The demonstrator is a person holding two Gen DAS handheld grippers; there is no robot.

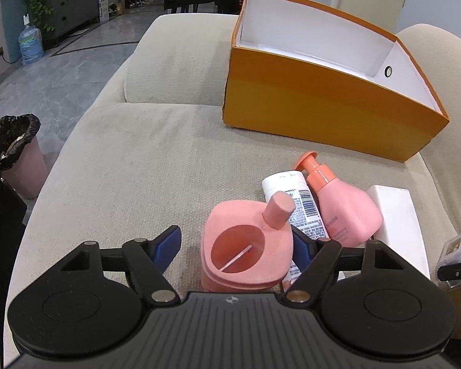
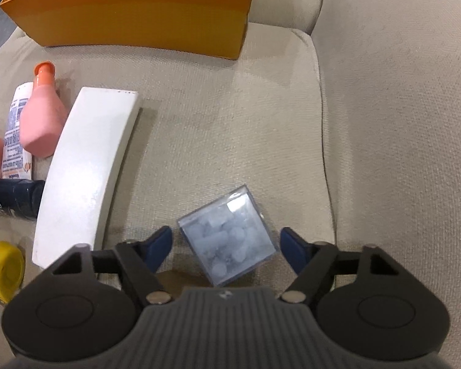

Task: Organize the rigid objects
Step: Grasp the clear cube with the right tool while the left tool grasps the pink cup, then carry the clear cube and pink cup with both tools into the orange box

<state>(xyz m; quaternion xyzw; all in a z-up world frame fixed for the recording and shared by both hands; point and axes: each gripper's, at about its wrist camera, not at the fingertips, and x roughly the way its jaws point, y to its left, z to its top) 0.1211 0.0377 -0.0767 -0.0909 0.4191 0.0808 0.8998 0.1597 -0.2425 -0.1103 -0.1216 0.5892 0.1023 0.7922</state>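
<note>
My left gripper (image 1: 236,244) is open around an upright pink cup (image 1: 246,247) with a spout; its blue fingers stand on either side, the right one touching or nearly touching the cup. Beside it lie a white tube (image 1: 301,206), a pink pump bottle (image 1: 341,206) and a flat white box (image 1: 399,218). My right gripper (image 2: 226,244) is open around a clear plastic box (image 2: 227,235) of pale pieces on the sofa. The open orange box (image 1: 319,107), white inside, stands behind; it also shows in the right wrist view (image 2: 138,12).
All lies on a beige sofa (image 1: 138,169). In the right wrist view are the white box (image 2: 86,166), pink bottle (image 2: 41,123), white tube (image 2: 13,135), a dark bottle (image 2: 12,198) and a yellow tape measure (image 2: 4,269). A bin (image 1: 18,153) stands on the floor at left.
</note>
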